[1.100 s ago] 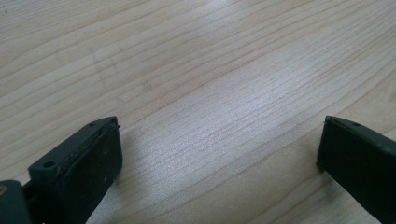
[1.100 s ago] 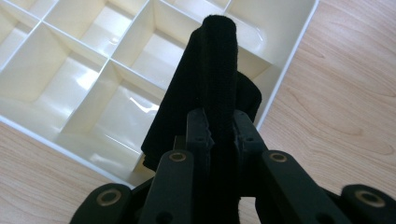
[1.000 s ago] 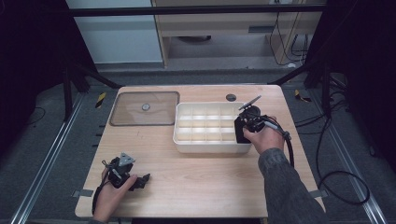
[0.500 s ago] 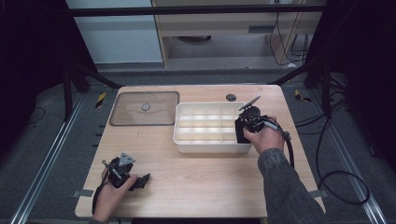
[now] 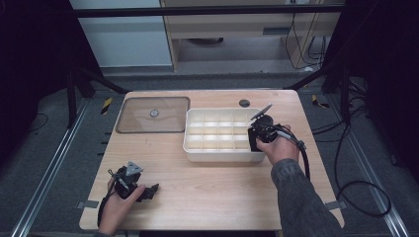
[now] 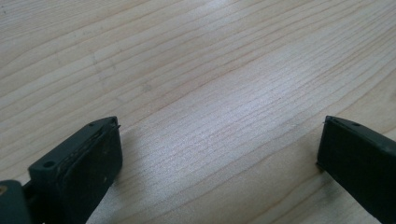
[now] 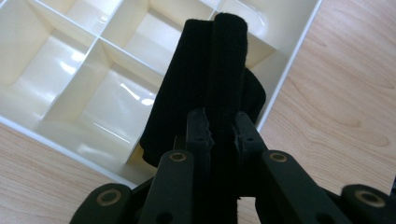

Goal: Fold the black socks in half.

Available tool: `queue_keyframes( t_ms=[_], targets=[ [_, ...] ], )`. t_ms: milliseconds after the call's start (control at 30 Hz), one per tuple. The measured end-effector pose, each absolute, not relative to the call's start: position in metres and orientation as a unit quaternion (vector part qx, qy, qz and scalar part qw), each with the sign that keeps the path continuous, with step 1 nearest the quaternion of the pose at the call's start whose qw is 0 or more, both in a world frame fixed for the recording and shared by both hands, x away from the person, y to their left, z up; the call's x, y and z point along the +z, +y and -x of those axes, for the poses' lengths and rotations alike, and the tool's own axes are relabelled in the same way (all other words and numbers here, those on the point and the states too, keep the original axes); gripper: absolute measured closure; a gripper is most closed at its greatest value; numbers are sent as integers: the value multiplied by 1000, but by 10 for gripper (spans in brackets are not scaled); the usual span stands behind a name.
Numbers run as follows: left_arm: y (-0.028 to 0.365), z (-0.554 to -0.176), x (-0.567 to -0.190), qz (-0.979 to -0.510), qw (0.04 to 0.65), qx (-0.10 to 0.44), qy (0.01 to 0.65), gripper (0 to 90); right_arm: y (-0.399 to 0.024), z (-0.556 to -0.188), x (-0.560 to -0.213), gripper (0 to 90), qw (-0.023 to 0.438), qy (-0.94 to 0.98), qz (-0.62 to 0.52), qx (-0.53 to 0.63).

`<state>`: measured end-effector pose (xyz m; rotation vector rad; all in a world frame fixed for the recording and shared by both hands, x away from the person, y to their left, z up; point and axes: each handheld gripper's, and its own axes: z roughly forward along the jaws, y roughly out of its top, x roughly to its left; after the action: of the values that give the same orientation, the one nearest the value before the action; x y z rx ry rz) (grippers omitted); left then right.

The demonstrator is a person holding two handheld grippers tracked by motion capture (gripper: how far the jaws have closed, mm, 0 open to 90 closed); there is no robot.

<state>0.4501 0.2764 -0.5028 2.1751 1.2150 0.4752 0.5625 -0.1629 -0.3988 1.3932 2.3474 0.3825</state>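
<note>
A cream divided tray (image 5: 217, 148) sits mid-table, its compartments bare (image 7: 70, 84). My right gripper (image 5: 256, 140) is at the tray's front right corner, shut on a folded black cloth (image 7: 210, 79). The cloth hangs from the jaws down into the corner compartment by the tray's rim (image 7: 289, 70). My left gripper (image 5: 150, 190) rests low near the table's front left edge. In the left gripper view its fingers (image 6: 88, 163) stand wide apart over bare wood, nothing between them.
A clear brown-tinted lid (image 5: 153, 114) with a round knob lies flat left of the tray. A small dark disc (image 5: 244, 103) sits behind the tray. The wooden table (image 5: 207, 192) has free room in front of the tray.
</note>
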Motion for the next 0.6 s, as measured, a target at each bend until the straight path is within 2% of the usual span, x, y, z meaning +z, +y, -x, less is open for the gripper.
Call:
queue_keyframes(
  t_ms=[600],
  targets=[
    [275, -450, -503, -819, 298, 178, 457, 0, -162, -561, -409, 797, 171, 839, -500, 129]
  ],
)
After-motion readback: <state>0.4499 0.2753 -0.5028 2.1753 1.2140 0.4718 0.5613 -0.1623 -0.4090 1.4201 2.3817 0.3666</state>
